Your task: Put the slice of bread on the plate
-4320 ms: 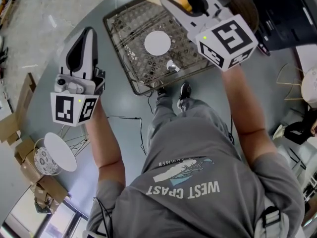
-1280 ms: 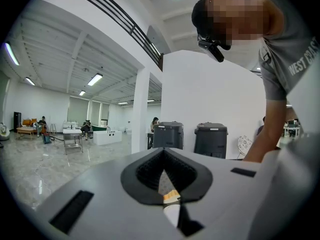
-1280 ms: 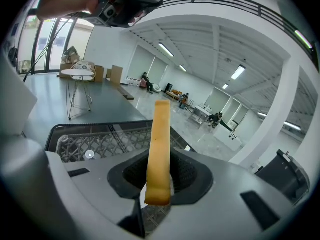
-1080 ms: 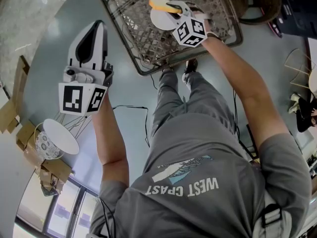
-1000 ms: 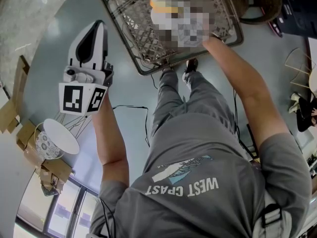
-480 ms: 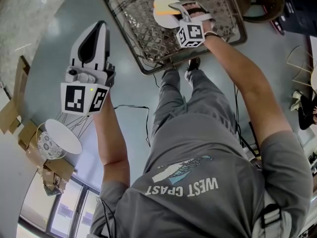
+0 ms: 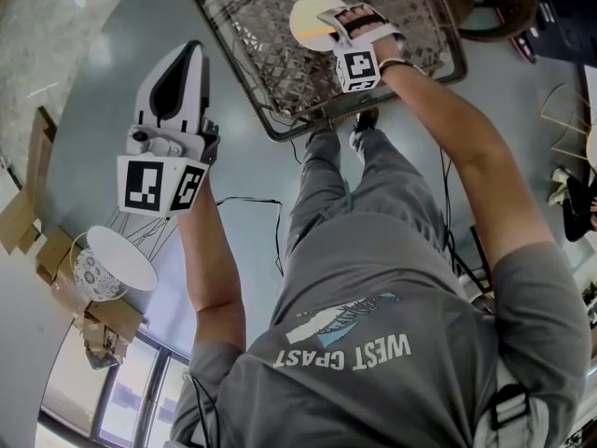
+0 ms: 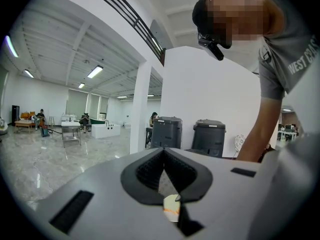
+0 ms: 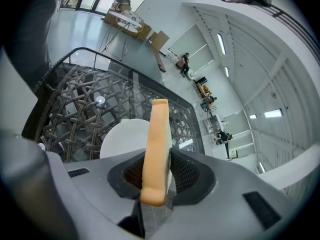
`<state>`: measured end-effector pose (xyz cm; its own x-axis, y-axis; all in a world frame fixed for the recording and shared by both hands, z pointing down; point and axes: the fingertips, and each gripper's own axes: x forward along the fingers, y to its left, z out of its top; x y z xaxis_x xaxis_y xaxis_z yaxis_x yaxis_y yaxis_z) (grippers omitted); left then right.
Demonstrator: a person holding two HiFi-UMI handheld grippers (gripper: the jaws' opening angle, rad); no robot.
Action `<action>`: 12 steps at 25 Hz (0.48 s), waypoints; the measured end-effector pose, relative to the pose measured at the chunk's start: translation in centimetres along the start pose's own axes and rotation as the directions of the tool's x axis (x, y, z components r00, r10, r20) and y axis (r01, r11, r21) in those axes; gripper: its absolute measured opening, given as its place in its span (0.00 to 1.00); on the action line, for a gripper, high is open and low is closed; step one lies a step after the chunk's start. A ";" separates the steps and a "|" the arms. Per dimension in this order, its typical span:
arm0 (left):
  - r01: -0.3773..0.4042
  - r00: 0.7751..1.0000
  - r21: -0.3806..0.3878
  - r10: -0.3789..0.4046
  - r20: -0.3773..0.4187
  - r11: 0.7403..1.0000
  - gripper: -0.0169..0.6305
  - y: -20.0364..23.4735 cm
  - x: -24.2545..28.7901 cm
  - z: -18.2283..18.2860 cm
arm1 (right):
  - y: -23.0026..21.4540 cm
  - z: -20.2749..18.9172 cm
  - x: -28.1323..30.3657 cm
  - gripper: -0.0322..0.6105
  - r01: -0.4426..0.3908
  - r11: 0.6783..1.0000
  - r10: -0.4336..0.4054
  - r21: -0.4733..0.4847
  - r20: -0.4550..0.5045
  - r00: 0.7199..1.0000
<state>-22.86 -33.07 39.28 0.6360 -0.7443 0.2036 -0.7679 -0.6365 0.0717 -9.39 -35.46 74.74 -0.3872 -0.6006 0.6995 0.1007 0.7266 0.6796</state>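
Crockery first: one round white plate (image 7: 306, 15) sits on the woven table (image 7: 247, 59) at 12 o'clock in the head view, its face bare white where it shows. Just over it, the right gripper (image 7: 345, 21) is clamped narrowly on the slice of bread (image 9: 156, 149). The slice stands on edge between the pads, its orange crust facing the camera. In the right gripper view it rises in front of the plate's 3 o'clock side; whether its far end touches the plate I cannot tell. A small shiny bead (image 9: 100, 100) rests on the weave at 11 o'clock from the plate. At 10 o'clock in the head view the left gripper (image 7: 183, 54) hangs over the grey floor, well apart from the table, its jaws closed tip to tip and empty. Two dark bins (image 8: 167, 132) with their lids down stand by a white wall in the left gripper view.
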 end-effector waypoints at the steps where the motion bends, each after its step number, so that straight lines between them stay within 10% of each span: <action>1: 0.001 1.000 -0.001 -0.001 -0.001 1.000 0.04 0.0 0.1 -0.1 | 0.5 0.0 0.2 0.19 -0.020 1.000 0.019 -0.018 -0.009 1.000; 12: 0.004 1.000 -0.010 -0.004 0.000 1.000 0.04 0.2 0.8 0.0 | 5.8 -0.6 0.5 0.39 -0.297 0.950 0.289 -0.096 -0.090 0.953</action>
<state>-22.49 -33.79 39.42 0.6389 -0.7420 0.2031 -0.7662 -0.6373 0.0822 -8.48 -31.69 79.16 -0.2573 -0.3923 0.8831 0.2986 0.8369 0.4588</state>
